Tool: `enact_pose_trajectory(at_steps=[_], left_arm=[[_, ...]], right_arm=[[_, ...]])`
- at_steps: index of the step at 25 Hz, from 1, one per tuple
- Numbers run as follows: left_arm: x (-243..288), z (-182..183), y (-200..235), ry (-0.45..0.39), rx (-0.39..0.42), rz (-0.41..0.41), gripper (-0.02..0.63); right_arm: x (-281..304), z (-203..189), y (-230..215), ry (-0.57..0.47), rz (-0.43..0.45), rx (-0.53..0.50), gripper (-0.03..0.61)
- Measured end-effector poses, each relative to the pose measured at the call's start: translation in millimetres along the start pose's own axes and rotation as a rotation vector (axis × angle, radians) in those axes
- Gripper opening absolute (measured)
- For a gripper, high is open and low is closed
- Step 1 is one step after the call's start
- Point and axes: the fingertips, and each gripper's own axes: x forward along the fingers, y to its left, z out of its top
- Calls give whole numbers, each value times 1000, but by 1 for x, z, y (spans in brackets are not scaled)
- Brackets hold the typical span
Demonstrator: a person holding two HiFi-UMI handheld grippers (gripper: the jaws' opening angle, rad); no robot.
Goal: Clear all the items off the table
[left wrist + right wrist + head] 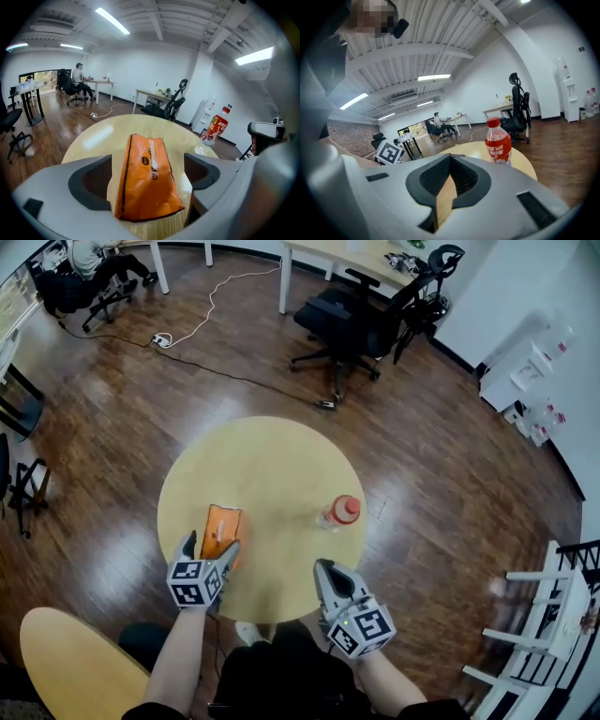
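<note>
An orange zip pouch [221,529] lies flat on the left part of the round wooden table [272,451]. My left gripper [211,545] is open around the pouch's near end; in the left gripper view the pouch [147,176] sits between the two jaws with a gap on each side. A red-capped, red-labelled drink bottle [342,512] stands upright on the right part of the table, also seen in the left gripper view [215,129] and the right gripper view [498,140]. My right gripper [325,568] is shut and empty at the near table edge, short of the bottle.
A black office chair [361,315] and a desk stand beyond the table. A cable [202,315] runs across the wood floor. White chairs [548,615] are at the right, a second round tabletop [66,662] at bottom left. A person sits at a far desk [79,79].
</note>
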Motion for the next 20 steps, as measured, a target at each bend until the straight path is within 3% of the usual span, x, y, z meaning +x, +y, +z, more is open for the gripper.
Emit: enact_pose_trajectory(at_steps=[5, 11, 14, 20], left_arm=[[32, -37, 5, 112, -32, 21, 482], [44, -59, 5, 135, -78, 7, 468], [35, -49, 7, 99, -73, 16, 428], [5, -6, 9, -57, -101, 57, 425]], right_arm=[[9, -6, -17, 25, -11, -33, 2], [11, -10, -30, 32, 5, -30, 2], [14, -7, -22, 37, 36, -52, 2], [25, 8, -1, 15, 147, -137, 2]])
